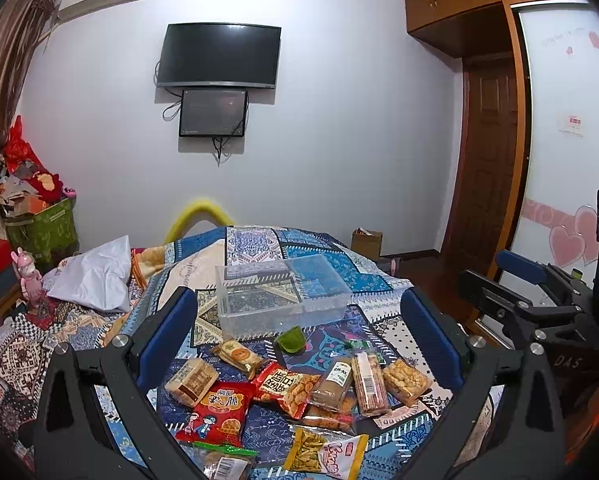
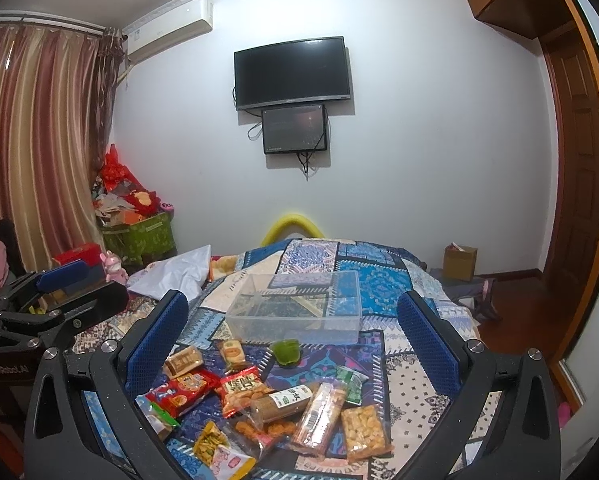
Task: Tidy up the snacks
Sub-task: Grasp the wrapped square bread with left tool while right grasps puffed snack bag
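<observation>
Several snack packets lie in a loose pile on a blue patchwork cloth: a red bag, an orange-red bag, a clear cracker pack, a green jelly cup. A clear plastic bin stands empty behind them. My left gripper is open above the pile and holds nothing. My right gripper is open too, also empty. Each gripper shows at the edge of the other's view.
A white pillow and patterned bedding lie left of the cloth. A green basket of clutter stands by the curtain. A cardboard box sits on the wooden floor at the right. A TV hangs on the far wall.
</observation>
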Tool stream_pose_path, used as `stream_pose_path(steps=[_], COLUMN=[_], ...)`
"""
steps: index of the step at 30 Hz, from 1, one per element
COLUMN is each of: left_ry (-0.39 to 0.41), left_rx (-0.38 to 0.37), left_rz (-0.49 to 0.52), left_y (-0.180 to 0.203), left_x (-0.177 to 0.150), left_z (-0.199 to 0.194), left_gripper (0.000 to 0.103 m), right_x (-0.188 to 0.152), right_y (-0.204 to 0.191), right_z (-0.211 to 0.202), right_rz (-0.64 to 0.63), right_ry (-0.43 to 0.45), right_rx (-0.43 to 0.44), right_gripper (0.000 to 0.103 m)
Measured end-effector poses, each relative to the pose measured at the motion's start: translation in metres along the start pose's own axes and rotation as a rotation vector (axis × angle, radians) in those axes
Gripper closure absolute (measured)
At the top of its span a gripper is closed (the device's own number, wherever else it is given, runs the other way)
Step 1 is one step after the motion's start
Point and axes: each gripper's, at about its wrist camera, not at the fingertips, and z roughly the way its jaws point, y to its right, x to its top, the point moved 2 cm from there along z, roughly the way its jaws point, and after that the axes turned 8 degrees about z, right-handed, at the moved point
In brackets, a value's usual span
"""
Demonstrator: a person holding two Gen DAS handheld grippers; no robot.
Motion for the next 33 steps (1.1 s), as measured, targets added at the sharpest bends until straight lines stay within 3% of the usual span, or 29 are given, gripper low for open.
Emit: stream_pose_path(steps=[6, 10, 18, 23, 24, 27, 33], left_ry=[-0.063, -0.153, -0.305, -0.397, -0.412, -0.475, -0.556], left_rx=[-0.008, -0.023, 0.035, 0.01, 0.012, 0.03, 0.03], left_rz=[-0.015, -0.013, -0.022, -0.064, -0.07, -0.084, -0.098], left_y=[-0.004, -0.01, -0.043, -0.073, -0.079, -0.097, -0.124], left_x=[-0.014, -0.032, -0.071, -0.091, -0.094, -0.106, -0.126], left_z=[0.017, 0.036, 0.069, 0.101, 0.107, 0.127, 0.16], left_gripper=[0.0, 0.0, 0.0, 0.0, 0.001, 0.017, 0.019], right_x=[-0.015, -0.031, -0.063, -0.081, -0.086, -0.098, -0.121], right_y=[0.015, 0.03, 0.072, 0.088, 0.092, 0.098, 0.11], right_z=[0.01, 0.019, 0.052, 0.074, 0.078, 0.087, 0.109], right_rz=[0.021, 0.044, 0.108, 0.121, 0.12, 0.093, 0.087], right_ry=[-0.062, -0.107, -0.295, -0.401, -0.418, -0.451, -0.532], right_rx=[0.019, -0.009, -0.086, -0.101, -0.111, -0.146, -0.168], right_gripper=[0.0, 0.0, 0.0, 0.0, 0.0, 0.0, 0.004])
